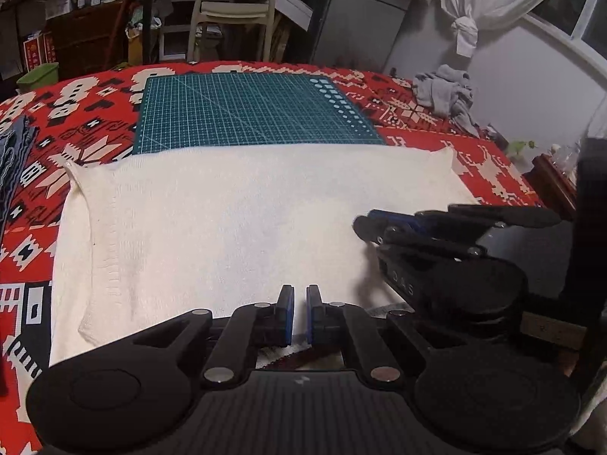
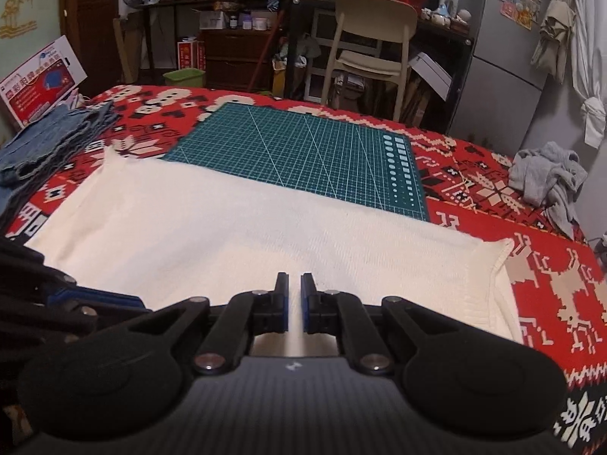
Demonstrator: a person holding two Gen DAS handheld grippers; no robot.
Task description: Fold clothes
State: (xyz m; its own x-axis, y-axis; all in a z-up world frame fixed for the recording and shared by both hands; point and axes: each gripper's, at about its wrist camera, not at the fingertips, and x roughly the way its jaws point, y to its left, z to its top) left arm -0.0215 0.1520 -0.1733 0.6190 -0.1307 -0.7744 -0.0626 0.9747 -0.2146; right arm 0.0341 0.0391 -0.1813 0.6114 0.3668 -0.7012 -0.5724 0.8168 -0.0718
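A cream knitted garment (image 1: 227, 220) (image 2: 246, 227) lies flat as a wide folded rectangle on the red patterned tablecloth (image 2: 550, 284), and its far edge overlaps a green cutting mat (image 2: 303, 151). My left gripper (image 1: 299, 295) hovers over the garment's near edge with its jaws shut, only a thin slit between the blue pads. My right gripper (image 2: 294, 284) is shut too, low over the garment's near right part. In the left wrist view it shows from the side (image 1: 360, 225), just right of the left one. No cloth is visibly pinched in either.
A crumpled grey garment (image 2: 546, 178) lies at the far right of the table. Folded denim pieces (image 2: 49, 140) are stacked at the far left. Behind the table stand a pale chair (image 2: 371, 38), cluttered shelves and a grey cabinet.
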